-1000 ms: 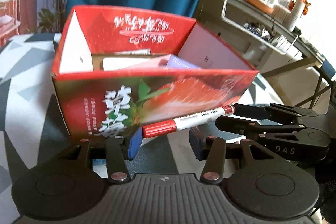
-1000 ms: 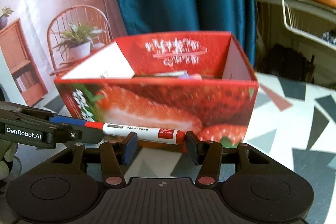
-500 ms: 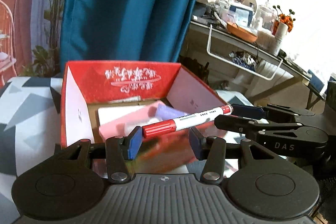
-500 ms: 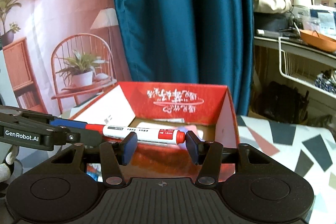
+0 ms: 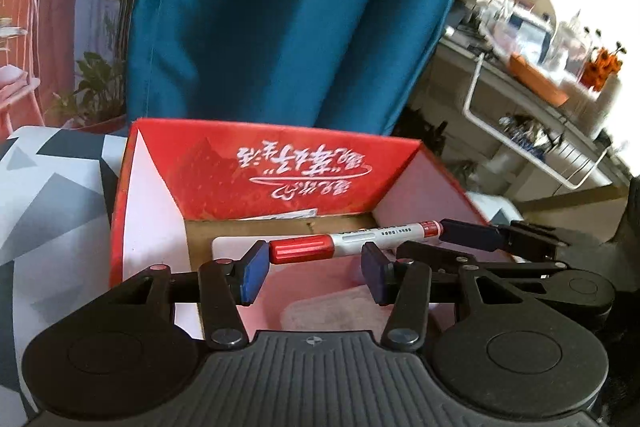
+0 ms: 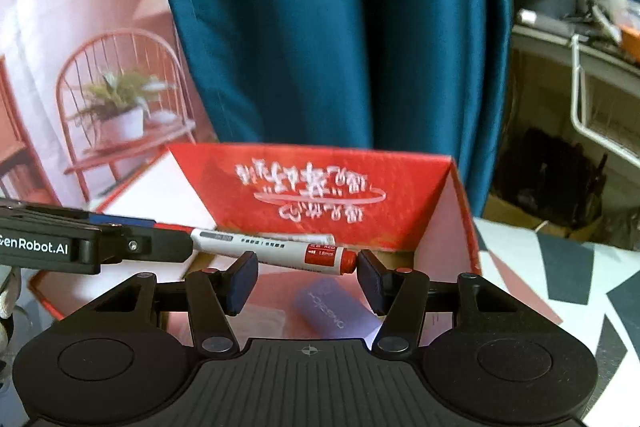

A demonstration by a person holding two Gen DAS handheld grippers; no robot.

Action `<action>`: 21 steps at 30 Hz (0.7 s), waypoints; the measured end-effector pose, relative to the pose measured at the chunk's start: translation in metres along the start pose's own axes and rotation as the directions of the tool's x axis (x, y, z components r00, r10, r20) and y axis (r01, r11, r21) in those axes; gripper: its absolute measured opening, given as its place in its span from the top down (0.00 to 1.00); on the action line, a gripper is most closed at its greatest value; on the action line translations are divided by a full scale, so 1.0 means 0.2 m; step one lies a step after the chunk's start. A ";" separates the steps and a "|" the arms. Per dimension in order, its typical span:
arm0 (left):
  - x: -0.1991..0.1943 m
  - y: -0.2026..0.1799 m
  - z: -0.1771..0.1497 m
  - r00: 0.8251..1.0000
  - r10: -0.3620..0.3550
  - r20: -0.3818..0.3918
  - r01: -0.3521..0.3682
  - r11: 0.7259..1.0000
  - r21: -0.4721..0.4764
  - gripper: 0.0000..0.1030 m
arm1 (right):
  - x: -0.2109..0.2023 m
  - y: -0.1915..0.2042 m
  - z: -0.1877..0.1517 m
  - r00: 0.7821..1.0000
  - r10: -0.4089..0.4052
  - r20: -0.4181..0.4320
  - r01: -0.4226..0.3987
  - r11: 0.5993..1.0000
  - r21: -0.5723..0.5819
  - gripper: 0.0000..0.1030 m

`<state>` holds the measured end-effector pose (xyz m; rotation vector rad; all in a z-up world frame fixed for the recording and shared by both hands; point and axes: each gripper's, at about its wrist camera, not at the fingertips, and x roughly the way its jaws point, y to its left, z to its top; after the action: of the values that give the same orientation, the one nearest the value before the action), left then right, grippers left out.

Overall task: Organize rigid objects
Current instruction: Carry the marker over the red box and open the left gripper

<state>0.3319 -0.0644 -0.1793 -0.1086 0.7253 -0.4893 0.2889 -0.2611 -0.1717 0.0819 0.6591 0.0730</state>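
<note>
A white marker (image 5: 360, 239) with a red cap hangs level over the open red strawberry box (image 5: 304, 171), carried between my two grippers. My left gripper (image 5: 314, 259) has the cap between its parted jaws, the cap's end butting against its left pad. In the right wrist view the marker (image 6: 272, 247) crosses my right gripper (image 6: 306, 267), its red tail end against the right pad. That gripper's jaws are opening. A finger of the left gripper (image 6: 120, 249) hides the cap there. The box (image 6: 312, 187) lies right below.
Inside the box lie a lavender case (image 6: 332, 303) and pink and white flat items (image 5: 320, 291). The box stands on a cloth with grey triangles (image 6: 560, 267). A teal curtain (image 5: 280, 27) hangs behind, and a cluttered shelf with a white wire rack (image 5: 520, 147) stands at the right.
Both grippers, with the marker between them, have risen and moved forward from in front of the box's near wall to over its open inside.
</note>
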 end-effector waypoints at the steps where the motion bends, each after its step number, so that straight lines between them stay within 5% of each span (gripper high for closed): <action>1: 0.02 0.01 0.00 1.000 -0.001 -0.010 0.001 1.000 -0.010 0.49 | 0.03 0.00 0.00 1.000 -0.005 -0.018 0.005 1.000 -0.009 0.50; 21: 0.13 0.06 -0.01 0.999 0.008 -0.037 -0.008 1.000 0.008 0.47 | 0.14 0.01 -0.08 0.997 -0.034 -0.074 0.033 0.999 -0.009 0.49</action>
<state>0.3525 -0.0668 -0.1996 -0.0893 0.7597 -0.4877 0.3013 -0.2560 -0.2002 0.0613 0.7341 0.0465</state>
